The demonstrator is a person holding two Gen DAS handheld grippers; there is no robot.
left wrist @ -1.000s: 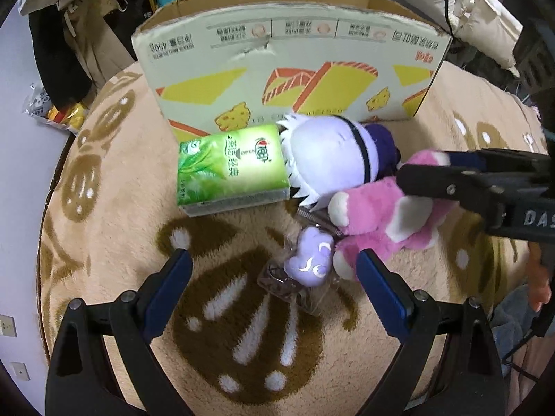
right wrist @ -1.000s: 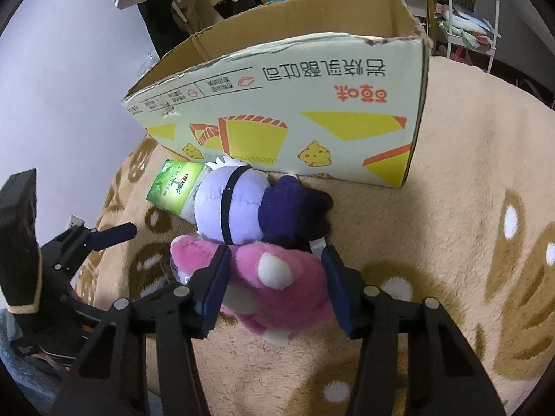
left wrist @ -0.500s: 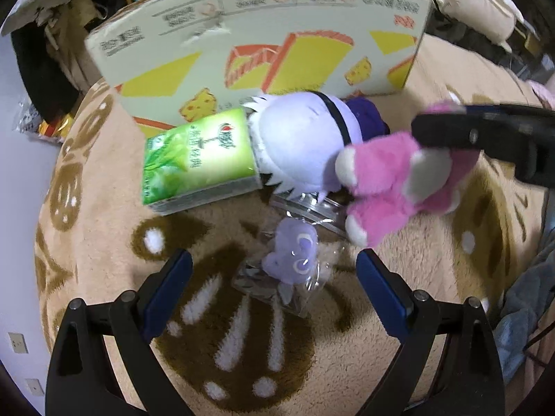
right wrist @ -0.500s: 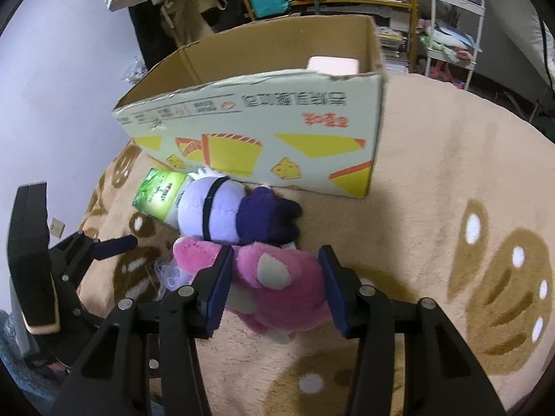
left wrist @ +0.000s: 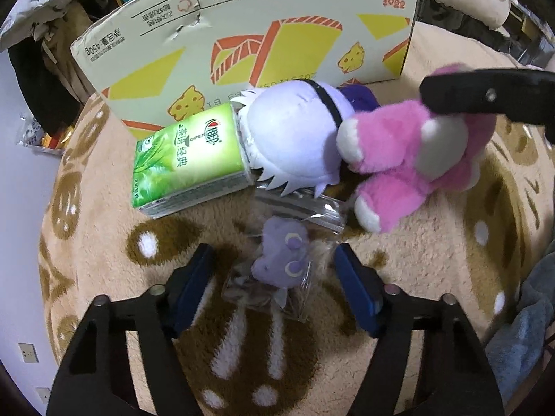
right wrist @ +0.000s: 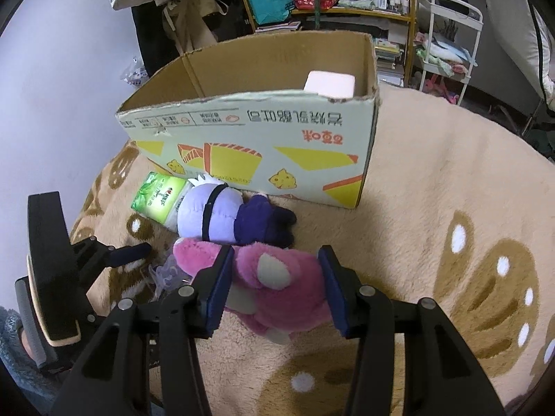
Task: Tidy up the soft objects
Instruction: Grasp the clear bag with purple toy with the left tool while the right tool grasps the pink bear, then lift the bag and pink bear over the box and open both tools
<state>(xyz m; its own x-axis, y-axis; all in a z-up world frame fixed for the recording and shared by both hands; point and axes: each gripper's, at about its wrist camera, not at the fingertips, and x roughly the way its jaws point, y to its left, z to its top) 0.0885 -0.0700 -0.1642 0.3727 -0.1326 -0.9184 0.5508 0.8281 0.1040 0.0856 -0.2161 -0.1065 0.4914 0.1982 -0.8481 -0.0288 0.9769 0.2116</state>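
Observation:
My right gripper (right wrist: 274, 282) is shut on a pink plush bear (right wrist: 277, 286) and holds it above the rug; the bear also shows in the left wrist view (left wrist: 409, 159). My left gripper (left wrist: 277, 282) is open, its jaws on either side of a small purple plush in a clear bag (left wrist: 282, 258) on the rug. A white-headed plush doll with a dark body (left wrist: 295, 135) lies against a green tissue pack (left wrist: 187, 159), also seen in the right wrist view (right wrist: 222, 215). An open cardboard box (right wrist: 263, 131) stands behind them.
A pale pink block (right wrist: 329, 85) sits inside the box at its right end. The tan rug with brown patterns (right wrist: 451, 242) covers the floor. Shelves, bags and a white cart (right wrist: 447, 34) stand beyond the box.
My right gripper has lifted the pink bear up from the rug. My left gripper has moved forward and narrowed around the small bagged purple plush.

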